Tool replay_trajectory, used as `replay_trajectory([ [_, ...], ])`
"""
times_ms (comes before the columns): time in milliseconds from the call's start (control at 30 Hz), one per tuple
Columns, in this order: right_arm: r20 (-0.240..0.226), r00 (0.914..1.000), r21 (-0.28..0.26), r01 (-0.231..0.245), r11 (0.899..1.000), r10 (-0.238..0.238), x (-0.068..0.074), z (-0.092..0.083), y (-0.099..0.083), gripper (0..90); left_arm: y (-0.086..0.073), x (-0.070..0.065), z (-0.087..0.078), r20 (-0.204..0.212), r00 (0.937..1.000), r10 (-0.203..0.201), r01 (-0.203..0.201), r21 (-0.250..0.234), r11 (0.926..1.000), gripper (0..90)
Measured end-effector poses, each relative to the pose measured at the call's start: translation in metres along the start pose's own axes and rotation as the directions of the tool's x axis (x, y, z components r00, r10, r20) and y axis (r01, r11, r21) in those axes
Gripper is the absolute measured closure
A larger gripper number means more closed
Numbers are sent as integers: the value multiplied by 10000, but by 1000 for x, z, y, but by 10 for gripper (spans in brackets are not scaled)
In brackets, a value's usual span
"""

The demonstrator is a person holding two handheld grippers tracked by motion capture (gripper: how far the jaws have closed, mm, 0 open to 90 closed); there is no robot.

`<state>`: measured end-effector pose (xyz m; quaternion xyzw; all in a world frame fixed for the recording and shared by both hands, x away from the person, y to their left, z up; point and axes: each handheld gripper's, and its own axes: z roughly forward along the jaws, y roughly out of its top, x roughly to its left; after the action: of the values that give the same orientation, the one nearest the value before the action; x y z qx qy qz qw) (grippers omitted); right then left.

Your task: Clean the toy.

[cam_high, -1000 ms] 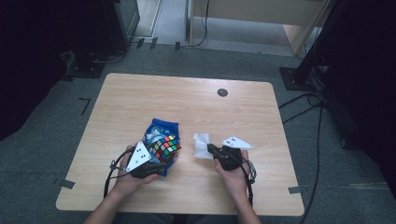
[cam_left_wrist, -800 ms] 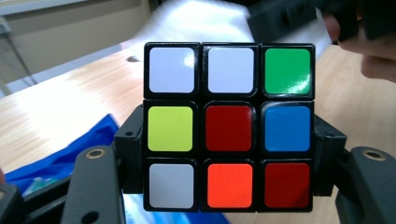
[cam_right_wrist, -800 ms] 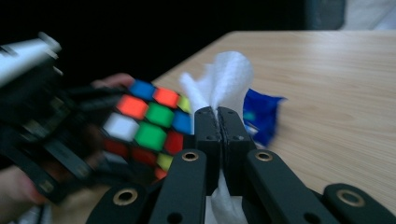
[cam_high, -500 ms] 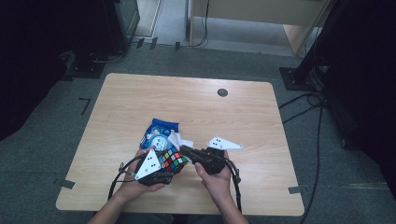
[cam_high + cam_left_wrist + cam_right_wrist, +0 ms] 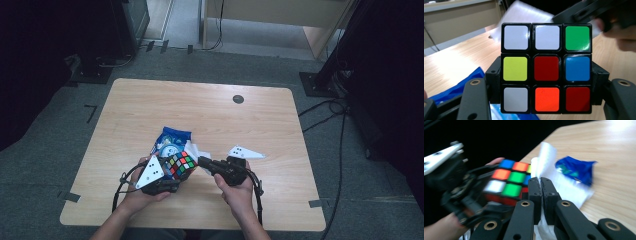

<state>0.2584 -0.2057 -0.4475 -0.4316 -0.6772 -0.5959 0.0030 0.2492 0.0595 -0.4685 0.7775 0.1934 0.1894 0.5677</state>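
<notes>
High view: the person is holding both grippers over the near edge of the wooden table (image 5: 210,115), with the left gripper (image 5: 172,172) clamping a colour-tiled puzzle cube (image 5: 181,165) by two opposite sides and keeping it just above the tabletop. In the left gripper view the cube (image 5: 546,67) is sitting squarely between the two black jaws, which are pressing on its left and right faces; the face toward the camera is showing white, green, yellow, red, blue and orange tiles. The right gripper (image 5: 204,163) is pointing at the cube from the right, its tip just beside it. In the right gripper view the jaws are standing together, pinching a white tissue (image 5: 544,162) that is sticking up between them beside the cube (image 5: 509,180). A crumpled blue packet (image 5: 171,140) is lying on the table just behind the cube, with more of the white tissue spreading beside it.
</notes>
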Motion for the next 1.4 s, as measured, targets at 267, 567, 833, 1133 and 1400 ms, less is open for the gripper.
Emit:
replay_trajectory([
  [267, -692, 9976, -91, 21, 10000, -27, 18, 6, 1, 883, -2, -8, 9, -90, 9995, 290, -285, 443, 9986, 339],
  [567, -1345, 9894, 328, 593, 9977, -544, 25, 3, 3, 882, 2, 7, -4, -560, 9984, -88, 94, 106, 9999, 340],
  [833, 1773, 9840, 289, 125, 9995, -175, -24, -13, -3, 882, 4, 13, -10, -756, 9966, -322, 311, -147, 9994, 339],
  [1133, 4091, 9122, -462, 450, 9979, -222, -17, -23, 2, 448, 3, 8, -1, -882, 9959, -219, 234, 161, 9996, 339],
  [1400, 1440, 9887, -757, -309, 9967, 416, 30, -3, 6, 257, 2, -1, 6, -1066, 9943, -45, 85, 374, 9993, 339],
])
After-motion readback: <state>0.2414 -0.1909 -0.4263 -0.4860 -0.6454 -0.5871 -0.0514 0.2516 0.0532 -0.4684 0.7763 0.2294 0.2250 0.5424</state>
